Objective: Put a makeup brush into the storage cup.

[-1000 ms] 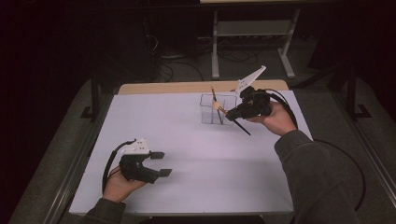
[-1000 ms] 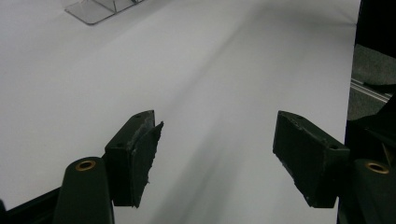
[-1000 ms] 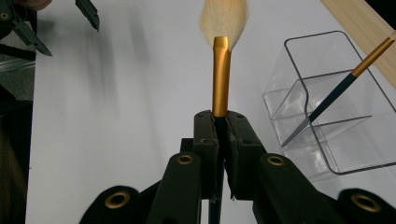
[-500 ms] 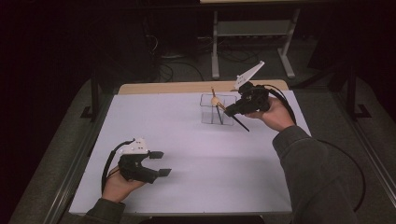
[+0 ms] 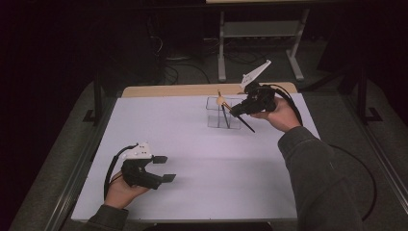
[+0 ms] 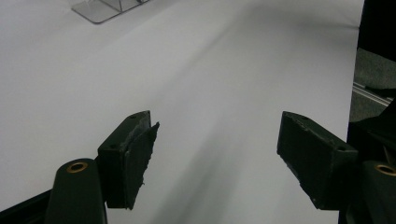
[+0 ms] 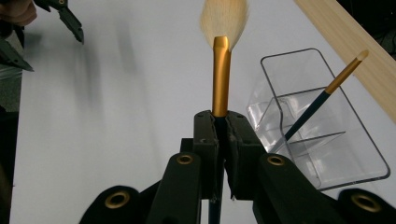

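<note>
Two grippers, two makeup brushes and one clear organiser are counted on the white table (image 5: 192,144). At the left, the left gripper (image 5: 163,168) is held low over the near part of the table; its jaws are spread wide and have just been opening further, with nothing between them, as is seen in the left gripper view (image 6: 215,158), where only bare table lies ahead. Farther right, near the far edge, the clear organiser (image 5: 222,119) is stood, divided into compartments; one thin brush (image 7: 322,100) with a dark handle and gold ferrule is leaned inside it, tip upward. At the right, the right gripper (image 5: 239,109) is held just beside the organiser, its jaws clamped tight on the large brush (image 7: 221,74), whose gold ferrule and pale bristles are seen projecting beyond the jaws.
</note>
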`<act>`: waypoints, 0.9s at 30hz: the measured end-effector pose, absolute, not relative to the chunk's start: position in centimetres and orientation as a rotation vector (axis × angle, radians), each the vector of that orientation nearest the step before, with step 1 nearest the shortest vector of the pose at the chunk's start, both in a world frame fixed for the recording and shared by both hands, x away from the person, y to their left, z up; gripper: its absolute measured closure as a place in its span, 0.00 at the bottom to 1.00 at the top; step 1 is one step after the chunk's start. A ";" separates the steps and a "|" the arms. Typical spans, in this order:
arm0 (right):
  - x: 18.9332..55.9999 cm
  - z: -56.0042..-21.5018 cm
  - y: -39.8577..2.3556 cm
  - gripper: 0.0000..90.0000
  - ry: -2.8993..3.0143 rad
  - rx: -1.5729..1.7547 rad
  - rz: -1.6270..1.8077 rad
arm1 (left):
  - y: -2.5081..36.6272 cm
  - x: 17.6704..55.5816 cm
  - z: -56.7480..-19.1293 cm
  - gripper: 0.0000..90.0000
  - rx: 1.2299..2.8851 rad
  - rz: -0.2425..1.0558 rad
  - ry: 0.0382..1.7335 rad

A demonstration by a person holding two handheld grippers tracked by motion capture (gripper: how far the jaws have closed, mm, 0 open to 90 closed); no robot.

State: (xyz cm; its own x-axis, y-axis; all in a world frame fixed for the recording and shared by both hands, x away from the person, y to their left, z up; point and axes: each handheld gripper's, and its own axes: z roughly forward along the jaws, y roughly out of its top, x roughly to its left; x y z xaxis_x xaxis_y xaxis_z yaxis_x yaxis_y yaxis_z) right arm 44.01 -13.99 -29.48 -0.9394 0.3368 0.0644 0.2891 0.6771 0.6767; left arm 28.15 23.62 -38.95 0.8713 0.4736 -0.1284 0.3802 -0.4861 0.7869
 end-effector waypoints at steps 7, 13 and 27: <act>44.8 -29.6 -13.6 0.92 2.814 0.548 1.113 | 23.8 28.2 -39.0 0.29 2.131 0.134 0.626; 45.5 -29.5 -13.5 0.92 2.809 0.566 1.113 | 24.0 28.2 -39.0 0.29 2.129 0.135 0.627; 46.8 -29.8 -12.9 0.92 2.796 0.581 1.102 | 24.0 28.2 -39.1 0.28 2.121 0.126 0.633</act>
